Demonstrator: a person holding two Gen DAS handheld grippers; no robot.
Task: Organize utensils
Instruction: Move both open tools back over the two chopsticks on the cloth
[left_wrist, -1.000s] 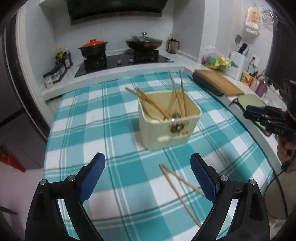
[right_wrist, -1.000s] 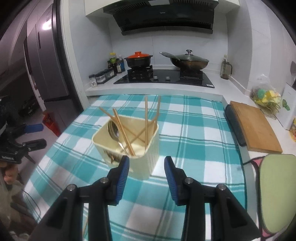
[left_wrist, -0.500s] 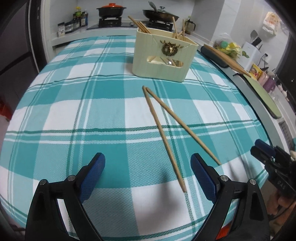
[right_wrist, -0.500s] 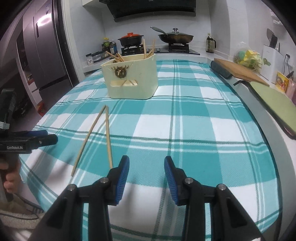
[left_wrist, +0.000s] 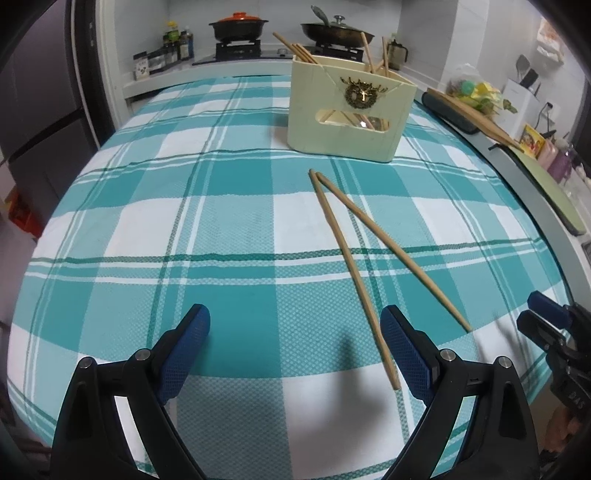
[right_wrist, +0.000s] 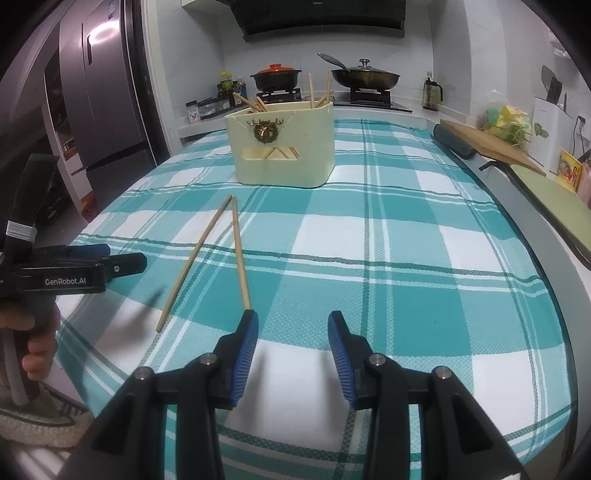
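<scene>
Two wooden chopsticks (left_wrist: 354, 266) lie in a narrow V on the teal checked cloth; they also show in the right wrist view (right_wrist: 221, 251). Behind them stands a cream utensil box (left_wrist: 349, 110) holding several chopsticks, which also shows in the right wrist view (right_wrist: 284, 146). My left gripper (left_wrist: 295, 350) is open and empty, low over the cloth, its right finger beside one chopstick's near end. My right gripper (right_wrist: 291, 350) is open and empty, its left finger tip at the near end of the other chopstick.
The table edge (right_wrist: 546, 258) curves along the right. A wooden cutting board (right_wrist: 491, 144) and green mat (right_wrist: 554, 199) lie on the counter beyond. Stove with orange pot (left_wrist: 238, 27) and wok (left_wrist: 338, 31) stands at the back. Fridge (right_wrist: 103, 103) stands left.
Both grippers have dropped from above the box to low over the cloth's near edge and edged closer to the loose chopsticks' near ends. Both stay open.
</scene>
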